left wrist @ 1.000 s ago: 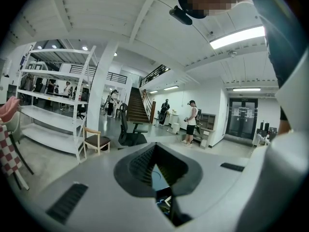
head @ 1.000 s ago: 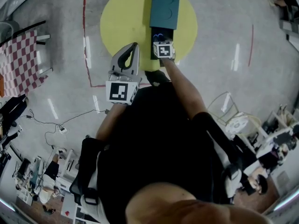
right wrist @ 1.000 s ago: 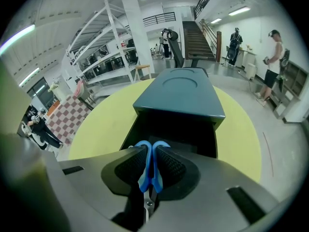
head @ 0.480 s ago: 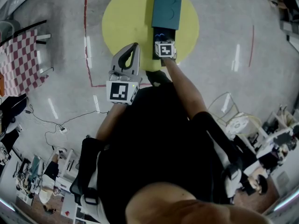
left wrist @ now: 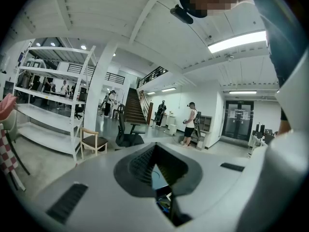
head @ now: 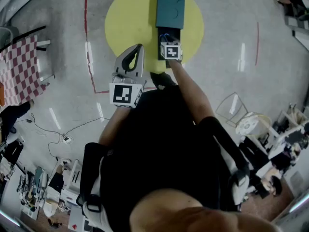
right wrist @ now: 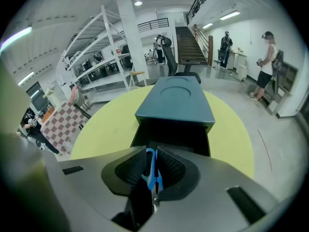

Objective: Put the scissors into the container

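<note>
Under your right gripper (head: 166,38) in the head view, most of the action is covered: the marker cube (head: 170,50) sits over the jaws, and only two blue handle loops of the scissors (head: 165,35) peek out beyond it. The right gripper view shows more. Your right gripper (right wrist: 152,153) is clenched on the scissors (right wrist: 150,170), with the blue handle pinched upright between the ribbed pads (right wrist: 129,170). The blades are hidden behind the gripper body, so you cannot see which way they point.

The scissors sit just in front of the open drawer (right wrist: 170,135) of the teal container (right wrist: 176,103). The drawer's inside is dark and its contents cannot be made out. From above, the handles lie over the drawer (head: 160,47) that juts from the container (head: 170,8) towards you, but neither view shows whether they touch it. The container rests on a round yellow mat (head: 128,18) on the grey floor (head: 227,28).

Your left gripper (head: 139,48) hangs beside the right one, over the mat's near edge and apart from the container. Its own view shows the left gripper (left wrist: 155,164) with jaws drawn together to a thin slit, and nothing gripped that you can make out. Your dark torso (head: 159,149) fills the lower part of the head view.
</note>
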Motion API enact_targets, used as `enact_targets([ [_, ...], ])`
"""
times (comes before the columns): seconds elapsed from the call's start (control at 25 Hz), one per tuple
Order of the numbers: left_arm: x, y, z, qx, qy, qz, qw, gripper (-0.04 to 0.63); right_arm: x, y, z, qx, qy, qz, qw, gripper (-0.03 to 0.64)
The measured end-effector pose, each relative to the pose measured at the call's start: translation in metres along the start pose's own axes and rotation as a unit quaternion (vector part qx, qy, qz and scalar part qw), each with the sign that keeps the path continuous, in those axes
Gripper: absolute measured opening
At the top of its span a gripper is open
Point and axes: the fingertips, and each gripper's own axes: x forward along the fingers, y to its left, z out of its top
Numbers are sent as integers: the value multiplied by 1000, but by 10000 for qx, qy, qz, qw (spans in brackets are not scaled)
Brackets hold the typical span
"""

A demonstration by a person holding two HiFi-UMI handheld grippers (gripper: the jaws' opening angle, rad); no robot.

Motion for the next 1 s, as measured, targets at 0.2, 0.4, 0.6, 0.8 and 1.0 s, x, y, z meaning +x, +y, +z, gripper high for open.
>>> enact_targets([
  [0.2,-19,1,4,46,-109,-156,9998,-8,-21,6,5,132,-260,-76,9995,46],
  [0.4,-45,2,5,269,-196,-380,9987,-8,-55,12,9,283,-532,-318,9977,23],
  [0.6,-78,0,12,108,-344,-519,9980,-8,-103,32,11,548,-935,-350,9935,5],
  [0.8,-114,-1,12,130,-415,-739,9963,-8,-161,64,13,738,-1516,-309,9852,0],
  [1.0,-153,-5,8,359,-431,-1066,9927,-8,-226,95,-1,953,-2152,-310,9714,0],
])
